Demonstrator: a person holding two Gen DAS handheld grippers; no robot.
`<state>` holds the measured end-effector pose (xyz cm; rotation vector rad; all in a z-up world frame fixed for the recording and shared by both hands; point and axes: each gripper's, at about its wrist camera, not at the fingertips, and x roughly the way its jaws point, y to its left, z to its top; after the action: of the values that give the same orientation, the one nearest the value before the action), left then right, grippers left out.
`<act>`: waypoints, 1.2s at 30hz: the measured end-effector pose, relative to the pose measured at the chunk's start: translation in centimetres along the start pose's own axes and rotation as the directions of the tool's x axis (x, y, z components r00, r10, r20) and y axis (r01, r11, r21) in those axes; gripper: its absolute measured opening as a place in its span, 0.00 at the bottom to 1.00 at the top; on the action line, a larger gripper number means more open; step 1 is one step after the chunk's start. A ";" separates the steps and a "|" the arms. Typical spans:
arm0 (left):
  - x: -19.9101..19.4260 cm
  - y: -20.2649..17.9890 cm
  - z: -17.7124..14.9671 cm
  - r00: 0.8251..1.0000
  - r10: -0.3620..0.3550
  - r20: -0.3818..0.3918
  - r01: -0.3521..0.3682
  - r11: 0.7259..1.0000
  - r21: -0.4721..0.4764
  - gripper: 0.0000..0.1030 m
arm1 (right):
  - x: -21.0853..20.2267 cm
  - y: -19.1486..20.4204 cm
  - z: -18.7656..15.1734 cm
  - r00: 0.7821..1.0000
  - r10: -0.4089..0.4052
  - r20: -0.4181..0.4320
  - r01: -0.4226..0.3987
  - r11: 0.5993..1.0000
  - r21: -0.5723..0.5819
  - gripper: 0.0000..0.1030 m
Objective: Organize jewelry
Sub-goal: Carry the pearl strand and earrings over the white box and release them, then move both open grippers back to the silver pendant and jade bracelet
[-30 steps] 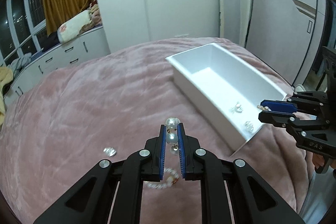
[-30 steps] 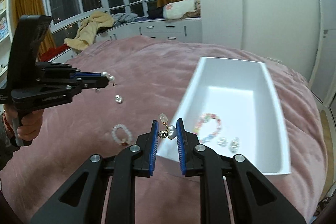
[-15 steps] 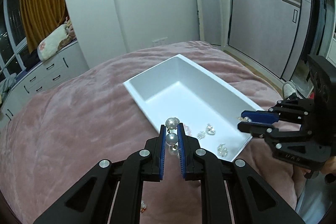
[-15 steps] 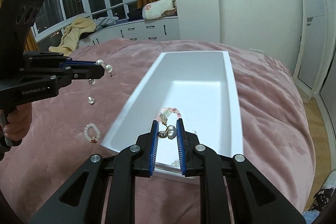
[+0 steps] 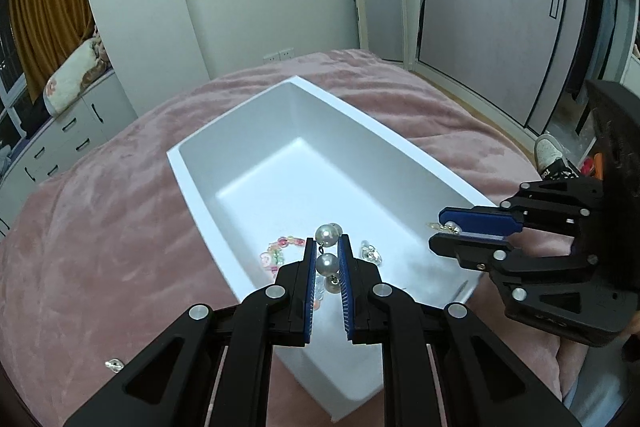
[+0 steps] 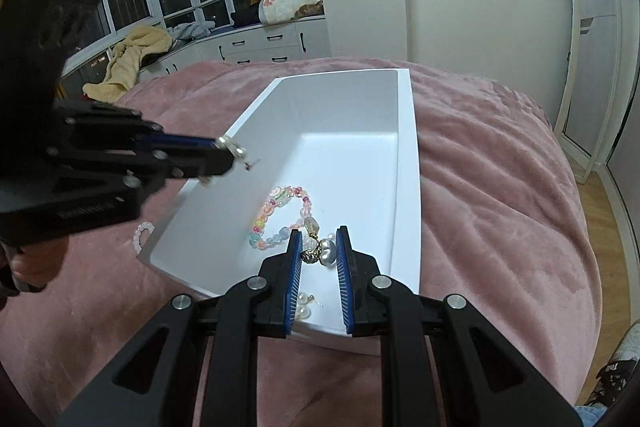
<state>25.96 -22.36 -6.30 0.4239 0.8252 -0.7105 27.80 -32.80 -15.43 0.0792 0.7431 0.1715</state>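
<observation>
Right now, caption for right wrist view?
Right gripper holds a pearl earring over the white tray on a pink blanket.

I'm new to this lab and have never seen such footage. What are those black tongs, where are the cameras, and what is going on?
No robot here: a person holds a hand-operated two-finger gripper in each hand, and each has a fisheye camera looking along its fingers. One picture comes from the left gripper, which pinches a pearl earring. The other comes from the right gripper, which pinches a gold and pearl earring. Each view also shows the other gripper from the side. Both hang over a white tray on a pink blanket. In the tray lie a colourful bead bracelet and a few small pieces. A white bead bracelet lies on the blanket.
</observation>
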 end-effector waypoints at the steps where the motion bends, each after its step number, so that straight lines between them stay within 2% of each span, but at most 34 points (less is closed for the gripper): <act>1: 0.3 0.0 0.0 1.000 -0.004 -0.006 0.004 1.000 -0.007 0.15 | 0.0 -0.2 0.0 1.000 0.009 0.002 -0.009 1.000 0.005 0.17; 8: 1.3 0.7 0.5 0.999 -0.037 -0.032 0.035 0.998 -0.057 0.16 | 0.4 -0.2 0.3 0.999 0.035 -0.003 -0.035 0.999 -0.005 0.19; 9: 1.2 0.8 0.5 0.999 -0.033 -0.028 0.031 0.998 -0.059 0.18 | 0.4 -0.2 0.3 0.999 0.038 0.003 -0.038 0.999 0.002 0.26; 10: 1.0 1.1 0.5 0.999 -0.028 -0.025 0.026 0.998 -0.065 0.27 | 0.4 -0.2 0.4 0.999 0.041 0.013 -0.042 0.999 0.012 0.36; 11: 0.8 1.2 0.5 1.000 -0.026 -0.016 0.024 0.997 -0.071 0.34 | 0.3 -0.3 0.4 0.999 0.048 0.022 -0.048 0.999 0.022 0.41; 12: 0.4 1.5 0.4 1.000 -0.026 -0.003 0.026 0.997 -0.077 0.36 | 0.1 -0.3 0.5 0.998 0.052 0.037 -0.053 0.998 0.031 0.48; 14: -0.1 1.8 0.4 0.999 -0.036 0.001 0.036 0.996 -0.084 0.49 | -0.4 -0.2 0.6 0.997 0.043 0.062 -0.046 0.998 0.039 0.57; 18: -1.6 2.5 0.2 0.998 -0.046 0.030 0.049 0.994 -0.094 0.58 | -1.6 0.1 0.9 0.994 0.026 0.102 -0.032 0.998 0.056 0.79; 20: -2.5 3.1 0.1 0.998 -0.042 0.048 0.047 0.994 -0.101 0.75 | -2.1 0.2 1.0 0.993 0.013 0.114 -0.020 0.998 0.067 0.92; 21: -3.0 3.3 0.0 0.998 -0.039 0.058 0.044 0.994 -0.103 0.78 | -2.4 0.3 1.1 0.993 0.000 0.119 -0.009 0.997 0.073 0.96; 23: -4.3 4.3 -0.4 0.996 -0.032 0.080 0.041 0.993 -0.114 0.89 | -2.9 0.7 1.2 0.992 0.020 0.125 -0.030 0.997 0.075 0.95; 28: -7.0 6.8 -2.0 0.994 0.020 0.109 -0.005 0.991 -0.136 0.90 | -4.7 2.5 1.8 0.983 0.003 0.186 -0.011 0.999 0.047 0.96; 36: -11.2 11.7 -5.0 0.987 0.099 0.127 -0.074 0.978 -0.193 0.90 | -6.0 6.6 3.4 0.974 0.024 0.224 -0.022 1.000 -0.013 0.96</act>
<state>26.50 -6.69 0.23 0.2370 0.7322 -0.5682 24.90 -27.45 -8.11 0.0960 0.5159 0.1854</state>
